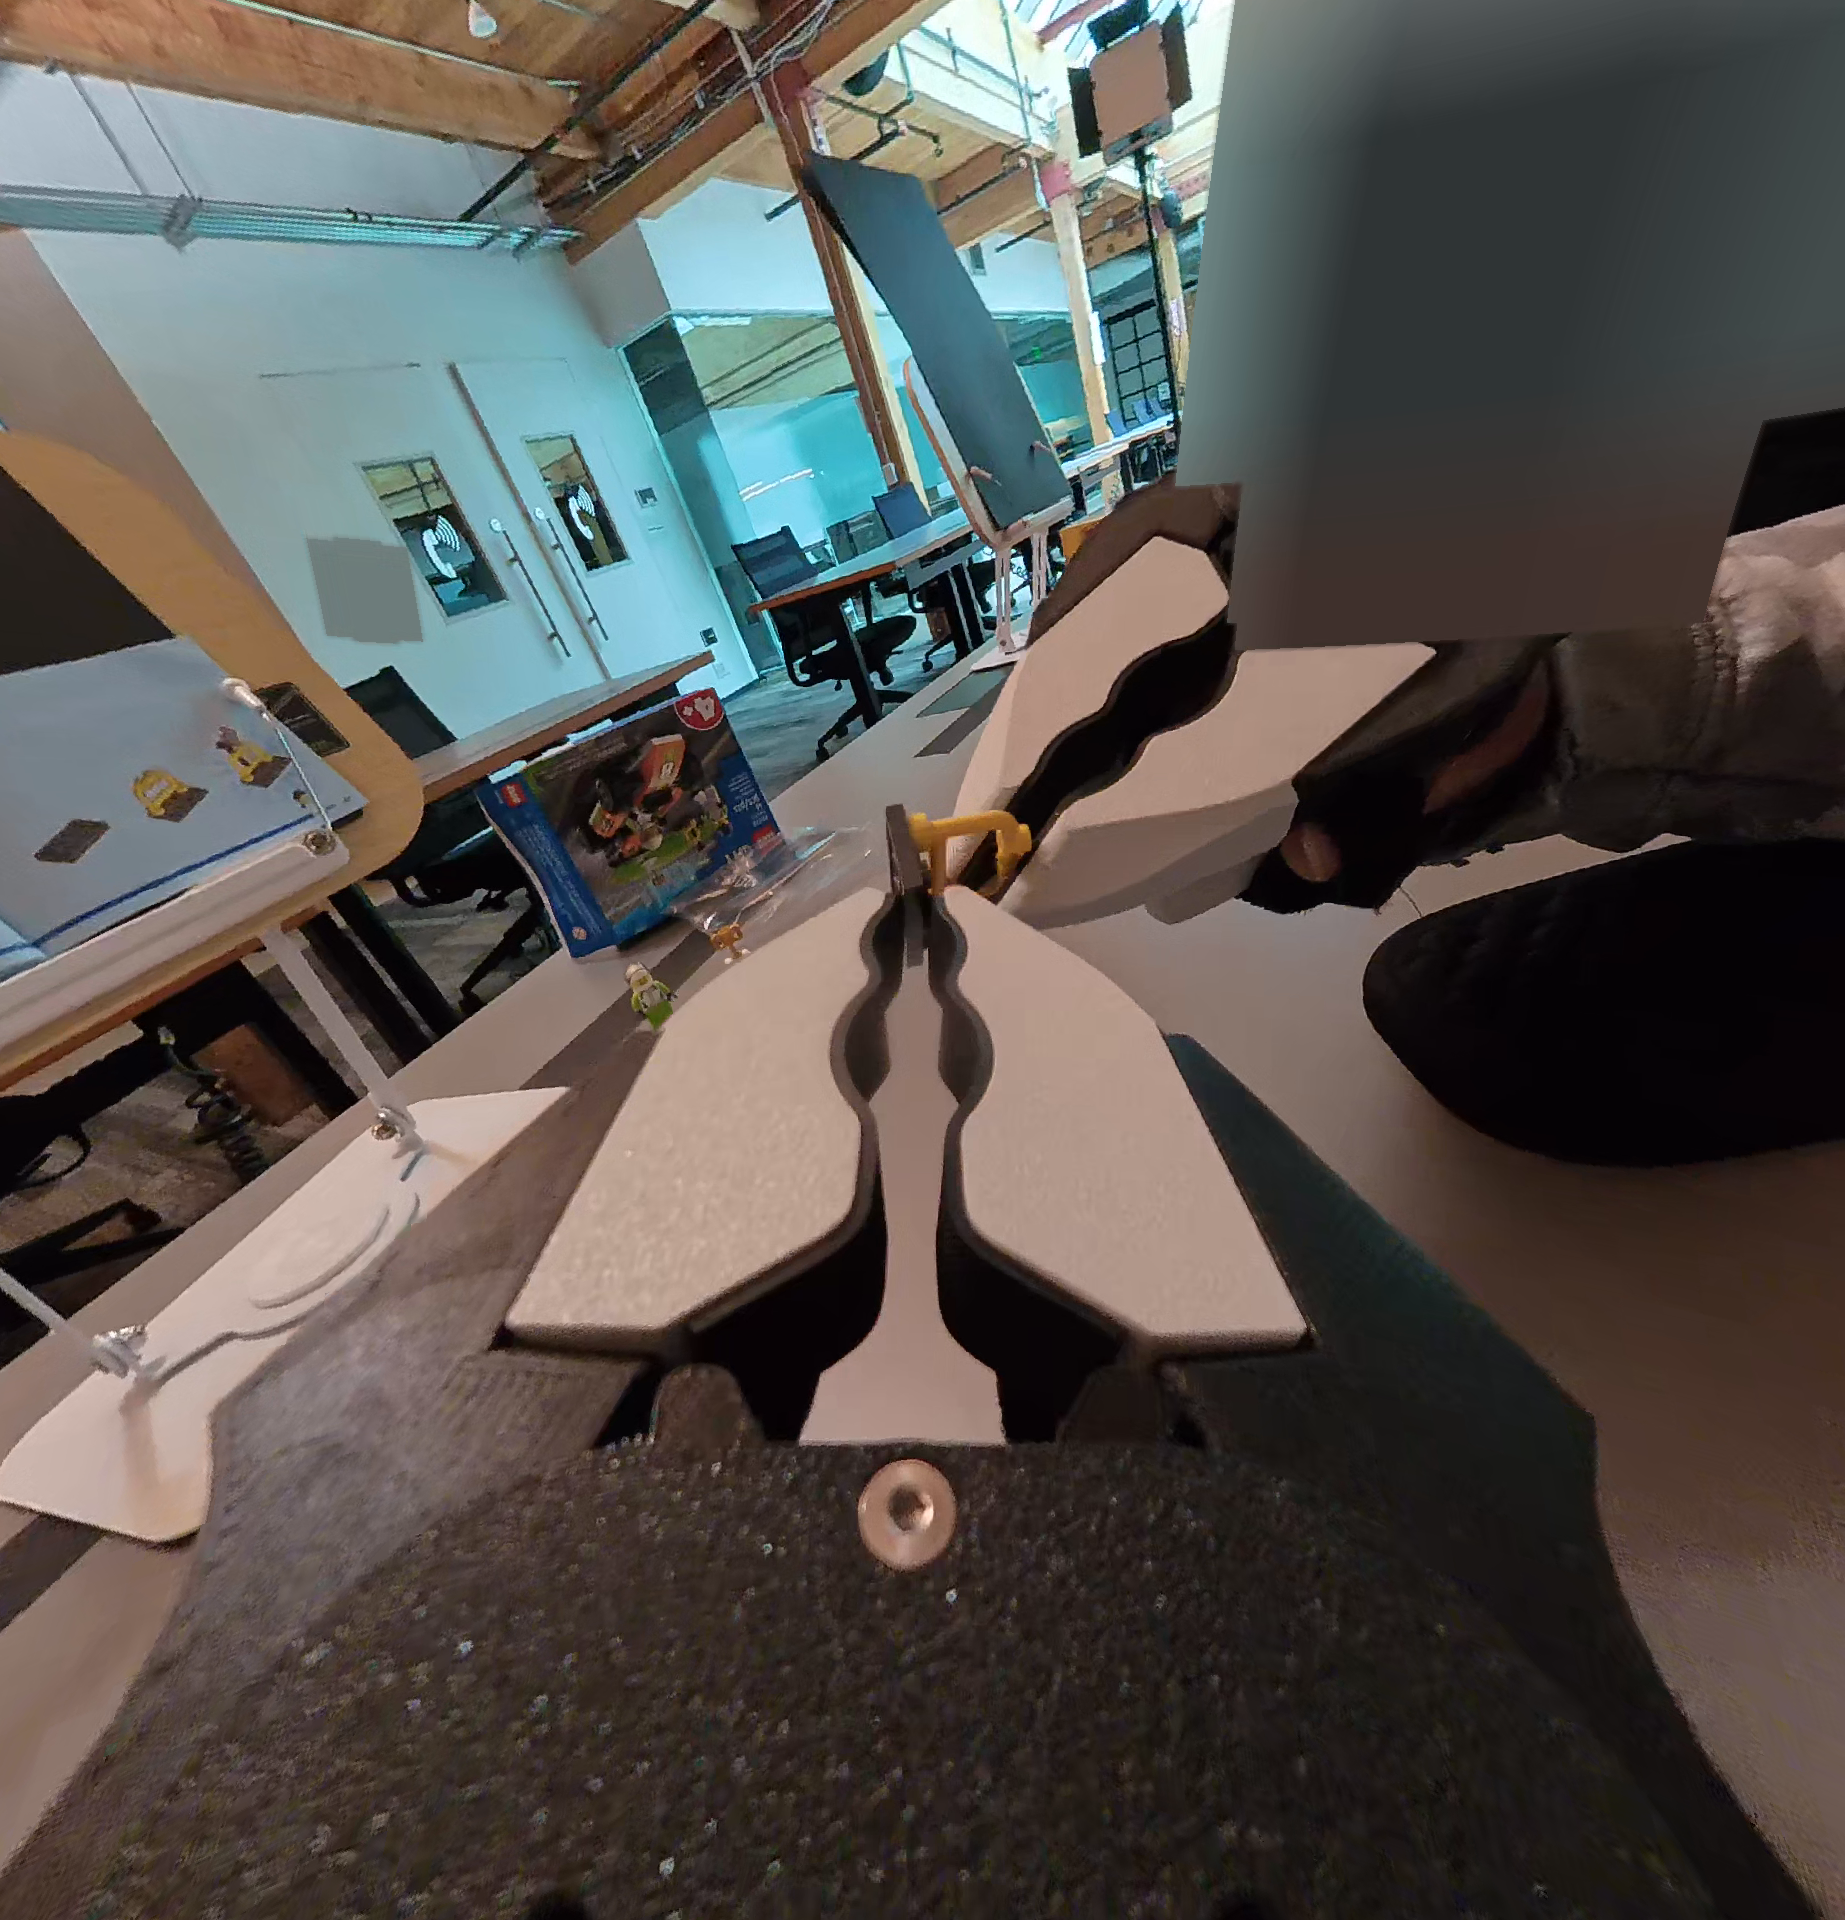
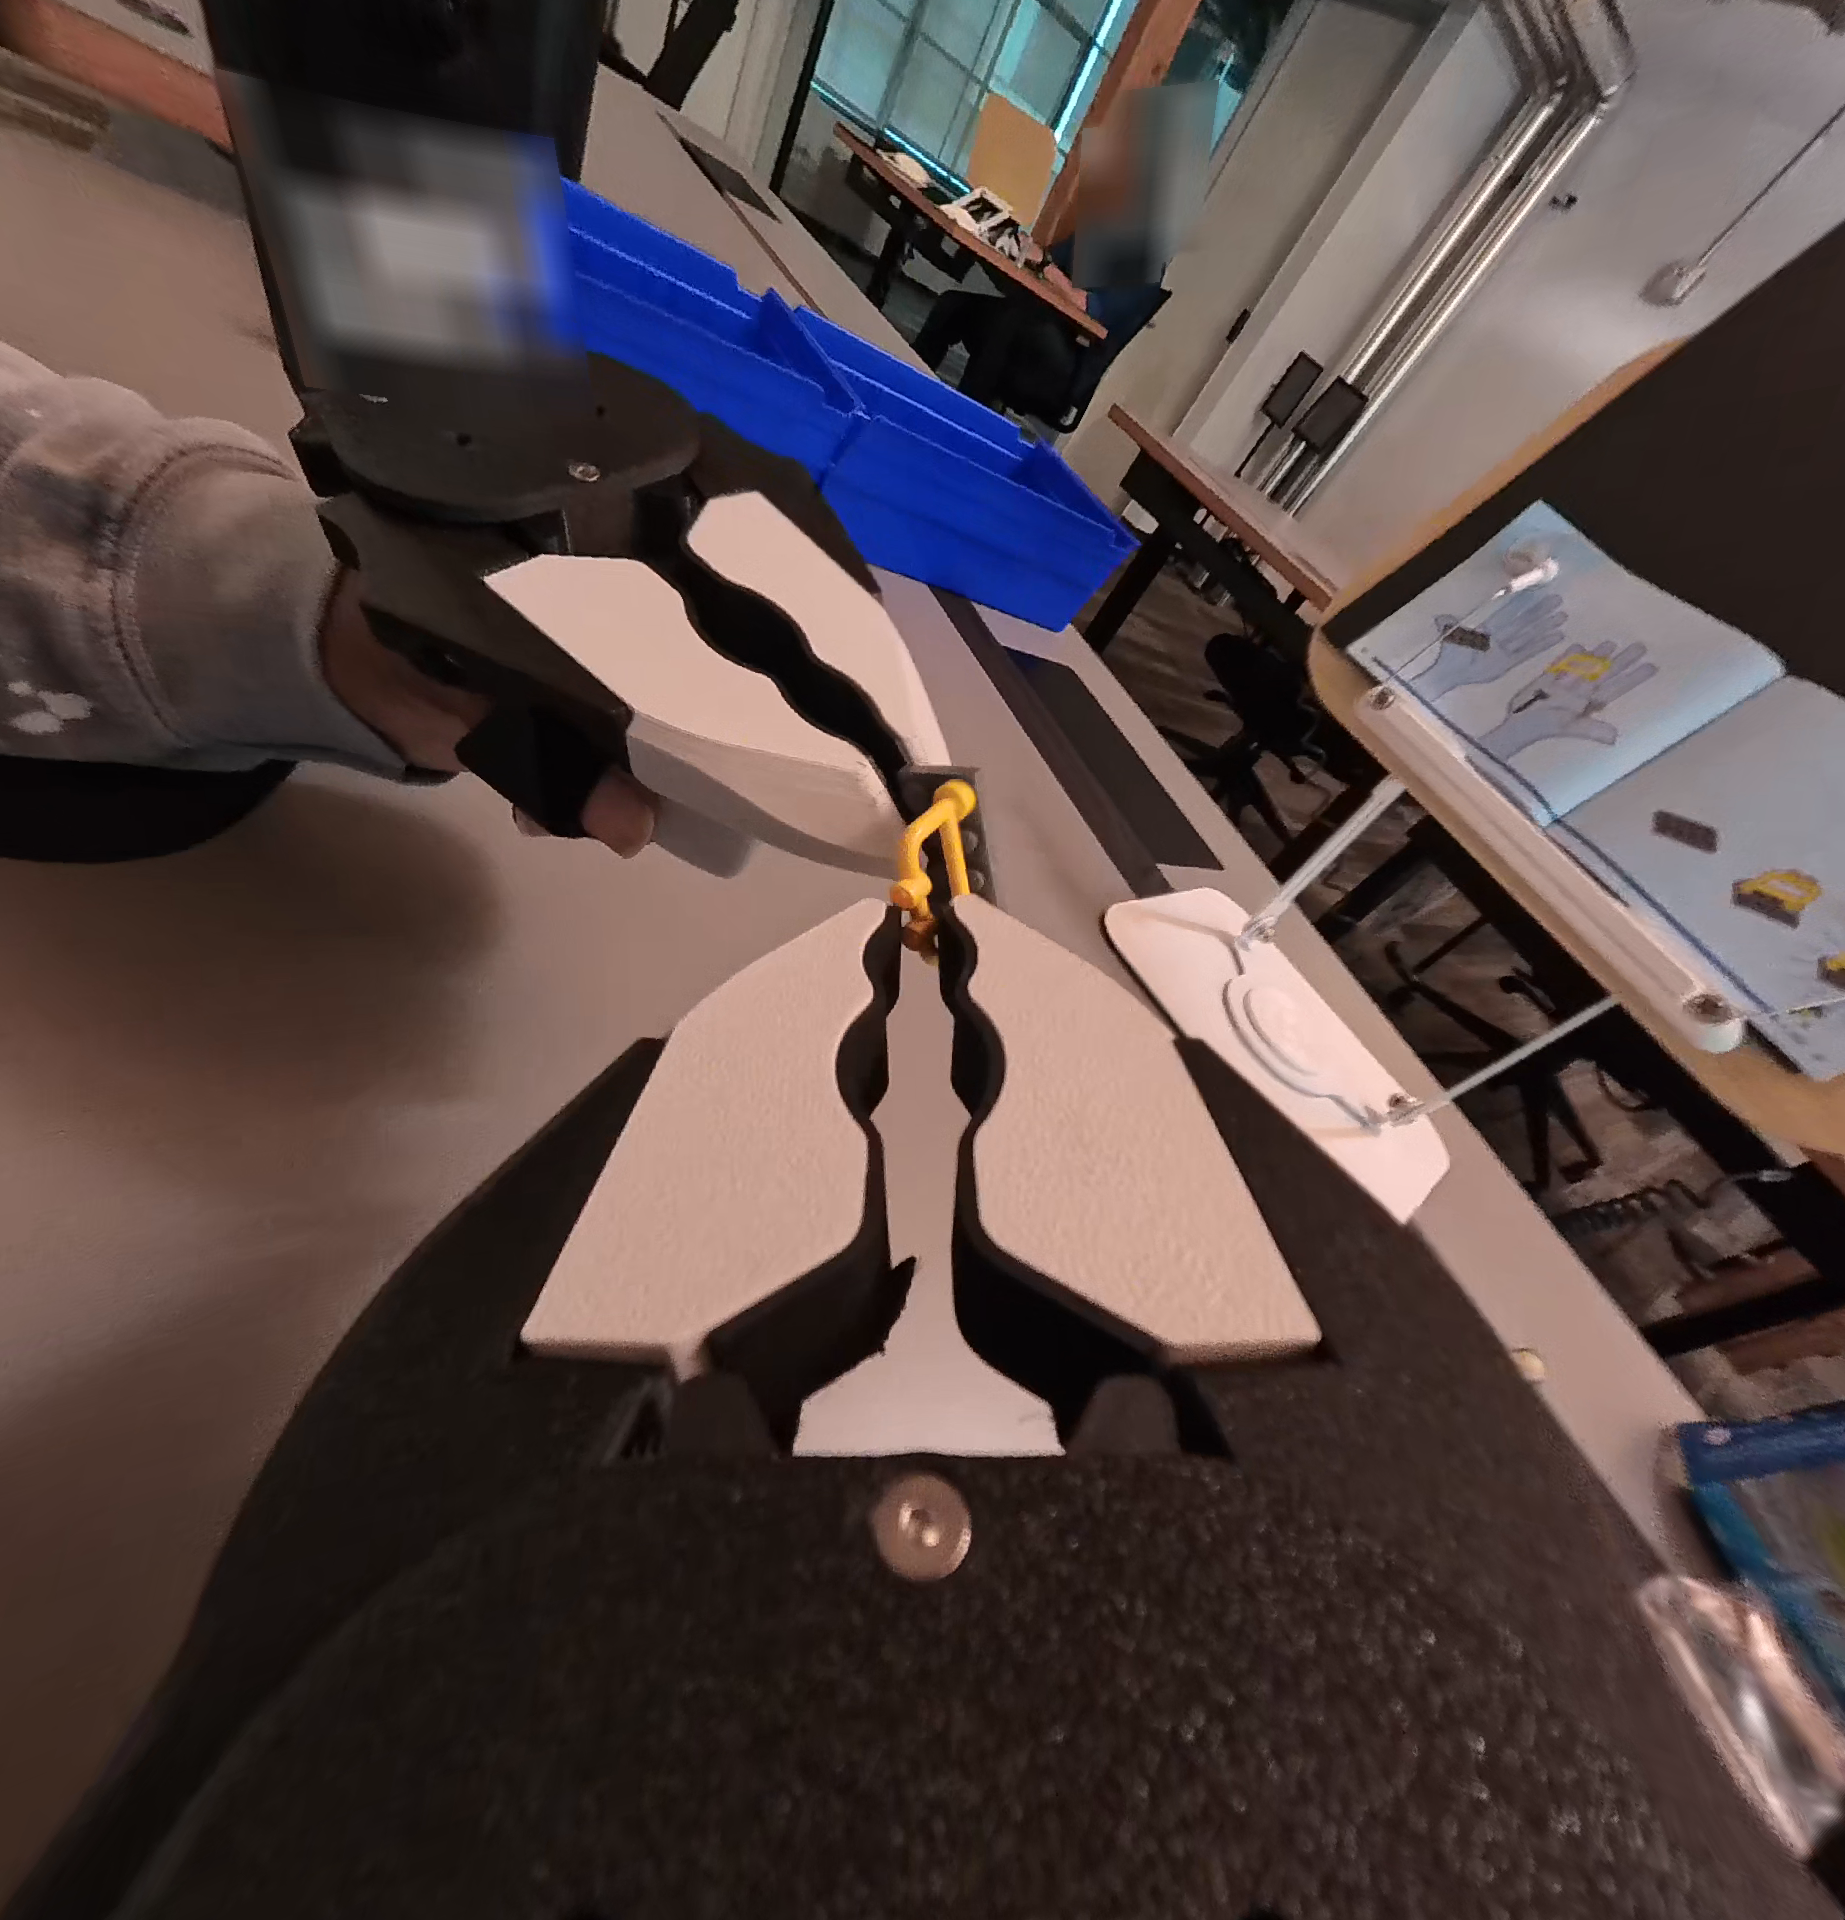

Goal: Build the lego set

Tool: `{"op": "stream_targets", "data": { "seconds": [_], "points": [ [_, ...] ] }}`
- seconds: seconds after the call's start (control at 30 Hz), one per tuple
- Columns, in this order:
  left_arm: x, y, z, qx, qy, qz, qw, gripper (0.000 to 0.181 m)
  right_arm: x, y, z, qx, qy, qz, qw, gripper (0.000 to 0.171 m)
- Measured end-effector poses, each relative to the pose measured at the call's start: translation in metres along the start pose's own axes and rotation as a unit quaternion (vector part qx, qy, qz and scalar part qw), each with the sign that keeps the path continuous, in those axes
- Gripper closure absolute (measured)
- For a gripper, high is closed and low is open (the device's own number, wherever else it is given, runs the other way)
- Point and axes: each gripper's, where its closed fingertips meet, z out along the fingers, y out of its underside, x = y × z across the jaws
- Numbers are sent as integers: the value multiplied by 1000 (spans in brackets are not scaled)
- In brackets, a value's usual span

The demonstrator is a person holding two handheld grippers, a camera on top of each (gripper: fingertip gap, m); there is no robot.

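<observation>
Left hand-held gripper (image 1: 910,902): fingers drawn together, clamped on a dark grey lego plate (image 1: 902,847) held upright just above the tabletop (image 1: 1520,1299). Right hand-held gripper (image 2: 923,920): fingers drawn together, clamped on the lower end of a yellow lego bar (image 2: 933,842). The two tips meet almost nose to nose; the yellow bar's upper end touches the dark plate's face. Gloved hands (image 2: 544,769) grip both tools.

On the tabletop beyond the left tool: a small minifigure (image 1: 650,989) standing, a tiny orange-yellow piece (image 1: 729,940), clear plastic bags (image 1: 783,873) and the set's blue box (image 1: 627,826) standing on edge. A white stand base (image 2: 1276,1044) lies just beside the right tool, carrying an open instruction booklet (image 2: 1666,748). Farther off, blue bins (image 2: 856,416) sit along the tabletop edge.
</observation>
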Motion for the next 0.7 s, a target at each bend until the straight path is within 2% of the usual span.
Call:
{"op": "stream_targets", "data": {
  "seconds": [0.27,0.4,0.5,0.7],
  "points": [
    [3,-18,-4,43,-8,21,999,176,-1,-17,-7,37,28,-35,998,166],
    [5,-16,-2,37,-10,22,999,172,-3,-20,-9,50,20,-28,998,166],
    [7,-17,-2,37,-3,19,999,176,-4,-17,-10,48,15,-32,998,166],
    [15,-16,-5,24,56,-30,998,175,-15,-19,-12,57,-13,-37,998,166]
  ]
}}
